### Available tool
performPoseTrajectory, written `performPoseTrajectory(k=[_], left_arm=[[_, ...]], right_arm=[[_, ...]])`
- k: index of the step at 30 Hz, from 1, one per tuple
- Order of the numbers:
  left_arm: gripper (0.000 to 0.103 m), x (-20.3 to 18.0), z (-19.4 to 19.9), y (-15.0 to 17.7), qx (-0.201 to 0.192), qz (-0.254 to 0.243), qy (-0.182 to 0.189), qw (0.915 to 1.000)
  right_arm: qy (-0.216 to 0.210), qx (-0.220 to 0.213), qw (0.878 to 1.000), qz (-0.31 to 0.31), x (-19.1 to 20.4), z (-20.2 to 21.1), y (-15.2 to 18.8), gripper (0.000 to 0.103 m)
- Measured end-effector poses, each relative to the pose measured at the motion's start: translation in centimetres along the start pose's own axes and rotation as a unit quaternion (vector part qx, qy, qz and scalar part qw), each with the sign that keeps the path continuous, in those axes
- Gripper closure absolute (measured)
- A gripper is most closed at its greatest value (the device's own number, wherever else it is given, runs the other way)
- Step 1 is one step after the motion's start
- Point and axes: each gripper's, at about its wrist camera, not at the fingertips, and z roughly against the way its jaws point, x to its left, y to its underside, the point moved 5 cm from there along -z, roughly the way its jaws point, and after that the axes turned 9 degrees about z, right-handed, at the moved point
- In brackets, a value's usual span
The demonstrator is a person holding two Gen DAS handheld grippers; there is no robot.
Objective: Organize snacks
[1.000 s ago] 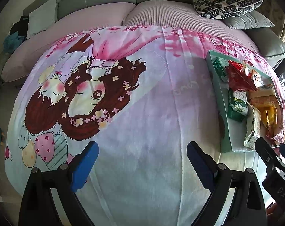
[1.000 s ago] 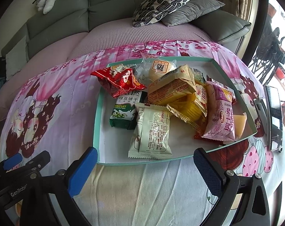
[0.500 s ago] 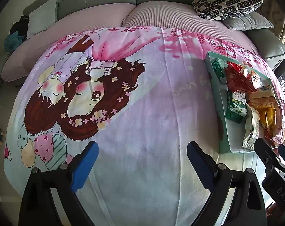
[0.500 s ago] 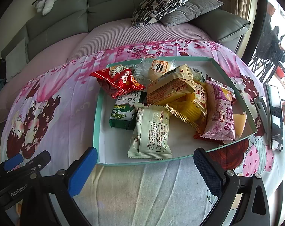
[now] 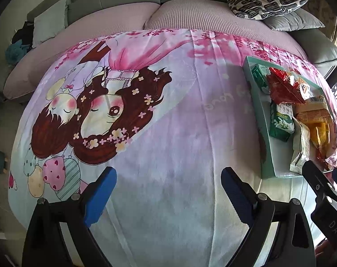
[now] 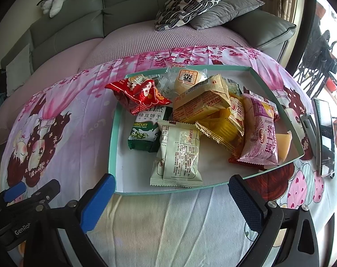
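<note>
My green biscuit pack (image 6: 146, 131) is half under the red packet (image 6: 138, 94). The yellow wrapper (image 6: 222, 129) is buried in the pile, print unreadable. My view crops the phone (image 6: 324, 133) and the tray (image 5: 263, 120) far side.

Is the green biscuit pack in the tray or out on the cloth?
In. The green biscuit pack lies inside the teal tray, partly under the red packet.

A shallow teal-rimmed tray (image 6: 112, 133) on the pink cartoon cloth holds a loose heap of snack packets (image 6: 201, 115), red, green, white, orange and purple.
</note>
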Motion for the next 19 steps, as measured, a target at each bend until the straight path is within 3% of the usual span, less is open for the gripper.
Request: performPoseTrajectory(k=[19], left_arm=[[0.008,-0.28,0.08,0.19,-0.004,-0.006,0.000,1.0000]], right_arm=[[0.004,0.011,1.000,-0.001,0.25,-0.43,0.14,0.000]])
